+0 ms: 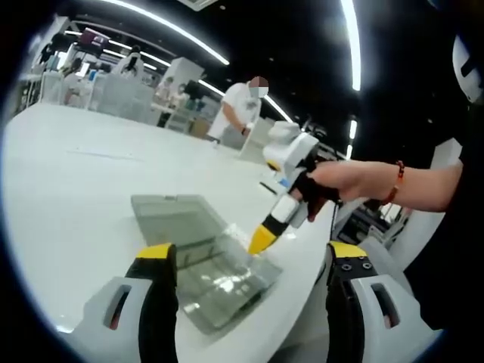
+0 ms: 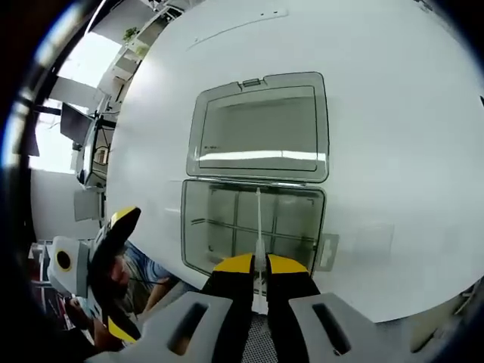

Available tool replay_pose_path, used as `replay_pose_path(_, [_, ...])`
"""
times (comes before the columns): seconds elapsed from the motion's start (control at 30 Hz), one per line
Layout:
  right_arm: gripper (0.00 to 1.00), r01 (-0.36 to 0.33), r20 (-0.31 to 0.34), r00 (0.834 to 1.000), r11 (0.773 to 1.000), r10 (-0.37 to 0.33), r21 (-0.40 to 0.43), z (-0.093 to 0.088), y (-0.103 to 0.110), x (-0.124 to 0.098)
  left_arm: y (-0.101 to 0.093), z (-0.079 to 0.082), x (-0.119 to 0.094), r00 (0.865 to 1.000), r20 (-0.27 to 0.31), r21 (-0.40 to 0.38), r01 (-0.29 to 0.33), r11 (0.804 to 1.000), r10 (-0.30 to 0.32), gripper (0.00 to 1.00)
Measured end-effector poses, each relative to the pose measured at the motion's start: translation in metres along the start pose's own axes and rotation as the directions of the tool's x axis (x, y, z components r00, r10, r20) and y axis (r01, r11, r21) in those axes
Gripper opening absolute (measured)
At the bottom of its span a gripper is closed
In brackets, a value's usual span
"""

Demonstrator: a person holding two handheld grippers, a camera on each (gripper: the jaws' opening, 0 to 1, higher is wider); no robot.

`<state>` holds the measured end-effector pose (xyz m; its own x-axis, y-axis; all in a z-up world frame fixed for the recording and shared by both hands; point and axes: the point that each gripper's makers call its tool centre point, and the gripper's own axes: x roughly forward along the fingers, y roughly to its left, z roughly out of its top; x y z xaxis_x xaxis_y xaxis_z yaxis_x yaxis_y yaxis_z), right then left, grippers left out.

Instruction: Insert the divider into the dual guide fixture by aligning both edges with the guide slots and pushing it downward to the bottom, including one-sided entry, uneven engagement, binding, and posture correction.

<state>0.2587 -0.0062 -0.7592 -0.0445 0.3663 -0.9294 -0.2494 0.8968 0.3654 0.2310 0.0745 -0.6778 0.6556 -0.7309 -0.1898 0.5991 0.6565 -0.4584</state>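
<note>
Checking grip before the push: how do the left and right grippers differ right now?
The left gripper has its jaws spread wide and empty, hovering short of the clear box; the right gripper has its jaws pinched on the thin divider, which stands edge-on over the box's compartments. Both have yellow-tipped black jaws on white bodies.

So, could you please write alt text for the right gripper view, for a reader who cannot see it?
The right gripper, jaws closed, holds a thin clear divider upright over an open transparent compartment box on a white table. The lid lies flat behind; the left gripper waits at lower left.
</note>
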Motion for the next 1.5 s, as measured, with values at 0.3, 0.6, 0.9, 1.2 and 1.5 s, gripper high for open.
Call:
replay_pose_path(0.3, [0.0,0.038,-0.001,0.999,0.999,-0.039,-0.026,0.001,-0.004,0.0023,0.001,0.0001,-0.0002,1.0,0.002,-0.011,-0.006,1.0,0.006,0.79])
replay_pose_path(0.6, [0.0,0.067,0.03,0.997,0.997,-0.066,-0.046,-0.0005,-0.0054,0.0001,0.0009,0.0013,0.0007,1.0,0.002,-0.014,-0.001,1.0,0.001,0.79])
replay_pose_path(0.9, [0.0,0.073,0.034,0.997,0.996,-0.071,-0.059,-0.0014,-0.0077,0.0001,0.0004,0.0013,0.0019,1.0,0.007,-0.019,0.006,1.0,-0.006,0.78])
replay_pose_path(1.2, [0.0,0.084,0.032,0.996,0.993,-0.081,-0.079,0.0,-0.0058,0.0014,0.0033,0.0,0.0,1.0,0.007,-0.03,0.002,1.0,-0.001,0.78])
replay_pose_path(1.5, [0.0,0.087,0.032,0.996,0.991,-0.084,-0.099,0.0021,-0.0016,0.0048,0.0038,0.0003,-0.0012,1.0,0.008,-0.033,0.001,0.999,-0.001,0.78])
